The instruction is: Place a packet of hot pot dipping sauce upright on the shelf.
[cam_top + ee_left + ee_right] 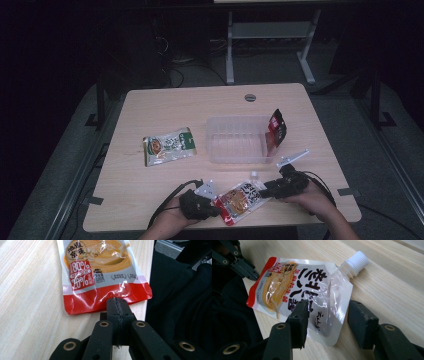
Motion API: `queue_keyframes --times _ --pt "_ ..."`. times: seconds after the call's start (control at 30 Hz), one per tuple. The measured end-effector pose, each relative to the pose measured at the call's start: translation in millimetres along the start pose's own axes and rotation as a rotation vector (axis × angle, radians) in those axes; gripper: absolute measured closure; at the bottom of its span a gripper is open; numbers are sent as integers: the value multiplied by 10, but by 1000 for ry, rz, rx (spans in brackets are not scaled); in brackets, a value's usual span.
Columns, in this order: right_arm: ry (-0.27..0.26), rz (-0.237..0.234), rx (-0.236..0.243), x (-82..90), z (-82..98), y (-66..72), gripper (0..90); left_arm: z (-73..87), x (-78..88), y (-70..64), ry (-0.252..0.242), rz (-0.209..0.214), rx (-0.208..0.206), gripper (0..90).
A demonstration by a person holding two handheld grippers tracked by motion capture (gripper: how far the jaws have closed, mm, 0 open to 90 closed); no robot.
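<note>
A red and orange spouted pouch (241,197) lies flat near the table's front edge, its white cap (357,261) pointing away from the person. My left gripper (117,301) is shut, and its tips rest at the pouch's red bottom seam (105,298). Whether they pinch the seam I cannot tell. In the high view the left gripper (216,205) sits at the pouch's near-left end. My right gripper (328,315) stands open astride the pouch's clear top corner, one pad (299,315) over the pouch and the other (360,322) over bare wood. The right gripper (263,192) is at the pouch's right end.
A clear plastic tray (235,140) stands mid-table with a red and black packet (276,129) leaning upright at its right end. A green packet (169,146) lies flat to the left of the tray. The table's front edge (150,227) runs close below both hands.
</note>
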State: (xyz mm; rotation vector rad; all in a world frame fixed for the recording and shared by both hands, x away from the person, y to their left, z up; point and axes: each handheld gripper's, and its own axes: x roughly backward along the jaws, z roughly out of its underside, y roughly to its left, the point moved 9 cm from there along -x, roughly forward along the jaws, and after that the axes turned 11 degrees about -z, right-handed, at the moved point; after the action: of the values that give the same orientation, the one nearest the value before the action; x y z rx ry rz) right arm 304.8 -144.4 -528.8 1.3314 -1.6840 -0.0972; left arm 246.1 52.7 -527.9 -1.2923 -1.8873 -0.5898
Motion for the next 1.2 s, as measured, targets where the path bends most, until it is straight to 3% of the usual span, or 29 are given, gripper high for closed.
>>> queue_keyframes --times 0.43,0.57,0.63,0.87,1.03,1.2 --pt "11 -74 -8 -147 -66 74 581 -5 -8 -3 -7 8 3 896" --pt "15 -79 -7 -153 -67 61 648 -5 -8 -3 -8 11 5 897" --pt "22 -65 16 -156 -64 48 733 -5 -8 -2 -7 11 3 897" --pt "29 -52 88 -148 -89 104 880 -4 -8 -2 -9 12 3 897" --pt "18 -63 105 -128 -100 134 895 -3 -6 -3 -8 10 3 897" --pt "-34 -114 119 -65 -149 218 899 13 10 21 -3 10 7 892"
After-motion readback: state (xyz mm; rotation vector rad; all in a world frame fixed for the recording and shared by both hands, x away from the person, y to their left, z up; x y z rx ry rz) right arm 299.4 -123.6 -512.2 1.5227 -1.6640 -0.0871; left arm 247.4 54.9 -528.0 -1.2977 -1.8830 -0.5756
